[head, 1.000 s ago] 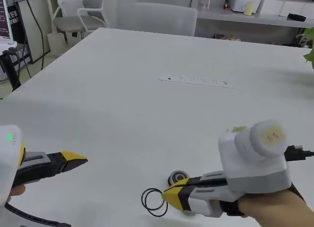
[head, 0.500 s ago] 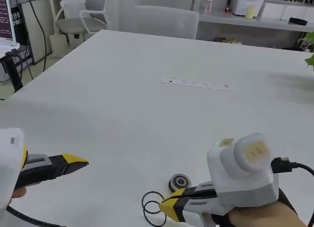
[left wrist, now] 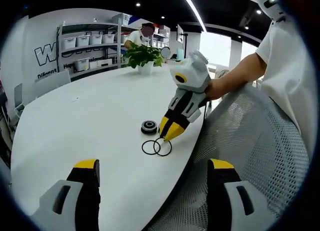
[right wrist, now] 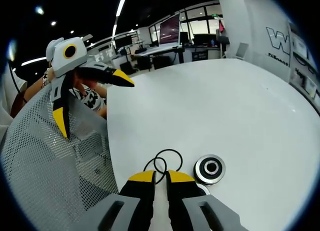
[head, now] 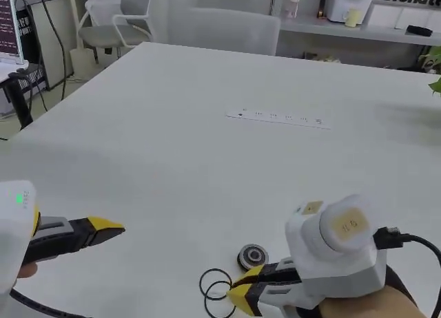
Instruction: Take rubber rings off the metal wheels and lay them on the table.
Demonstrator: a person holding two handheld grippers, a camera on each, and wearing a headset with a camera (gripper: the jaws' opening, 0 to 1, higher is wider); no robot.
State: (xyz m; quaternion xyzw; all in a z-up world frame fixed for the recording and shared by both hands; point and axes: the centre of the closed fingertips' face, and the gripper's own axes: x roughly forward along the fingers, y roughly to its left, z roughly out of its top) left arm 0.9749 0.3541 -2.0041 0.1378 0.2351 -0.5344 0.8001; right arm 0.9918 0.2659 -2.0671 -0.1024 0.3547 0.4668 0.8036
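Right gripper (head: 236, 296) drawn back toward the near edge of the desk (head: 207, 160) since the earlier frame, fingers nearly together with nothing between them. Two rubber rings (head: 216, 283) lie flat and overlapping at its tip, the pair running near to far. Metal wheel (head: 253, 256) lies flat just right, bore upward. Left gripper (left wrist: 154, 168) hovers well left, fingers wide.

The right gripper (head: 238, 294), grasped from behind by the person's right hand (head: 368, 305), points leftward and slightly downward, its yellow-tipped jaws drawn together with barely a slit between them. Opposite it, the left gripper (left wrist: 154, 165) is held level with its jaws spread wide apart, tips aimed toward the right gripper. The bare right forearm (left wrist: 235, 76) stretches out behind the right gripper.
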